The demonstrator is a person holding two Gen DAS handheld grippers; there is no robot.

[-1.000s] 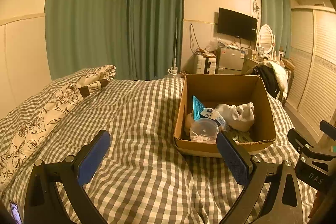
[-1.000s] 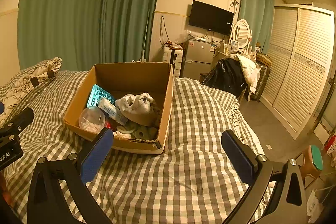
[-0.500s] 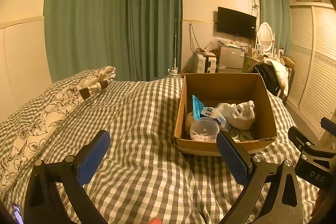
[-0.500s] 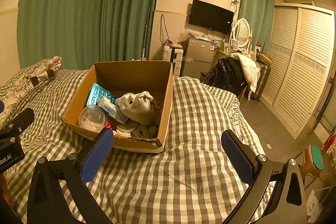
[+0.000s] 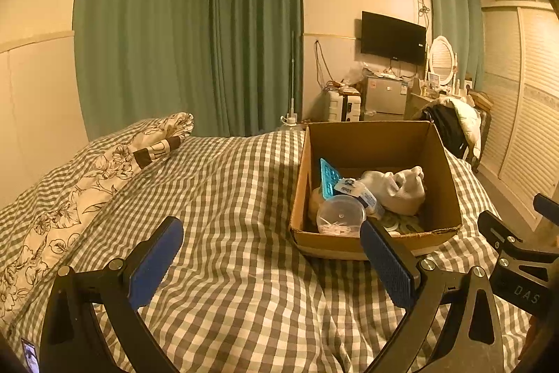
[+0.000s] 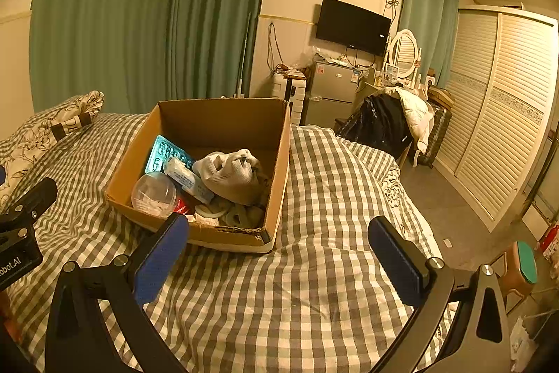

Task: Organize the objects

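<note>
Green curtains [image 5: 195,34] and a wall-mounted television [image 6: 353,25] back a bed [image 5: 227,233] covered in a grey-and-white checked quilt, where an open cardboard box [image 6: 276,177] sits just ahead of both pairs of tongs. From the left tongs [image 5: 269,264] the box lies ahead and to the right, its near wall partly behind the right blue pad; from the right tongs [image 6: 279,257] it lies ahead and to the left, its near left corner behind the left pad. Inside the box, a clear round plastic tub [image 6: 153,194] holding small white pieces sits at the near left corner, a teal blister pack [image 6: 164,154] leans against the left wall behind it, a white tube-like package [image 6: 188,179] lies slanted between them, and a bunched pale cloth [image 6: 234,175] fills the middle. Nearer the front wall lie pale ring-shaped pieces [image 6: 223,212] and a bit of red packaging [image 6: 181,206], both half buried and hard to identify. Both pairs of tongs are spread wide with nothing between the pads, hovering over the quilt. Each view catches the other tool only at its edge, cut off by the frame. A floral pillow [image 5: 87,184] lies far to the left of the left tongs.
</note>
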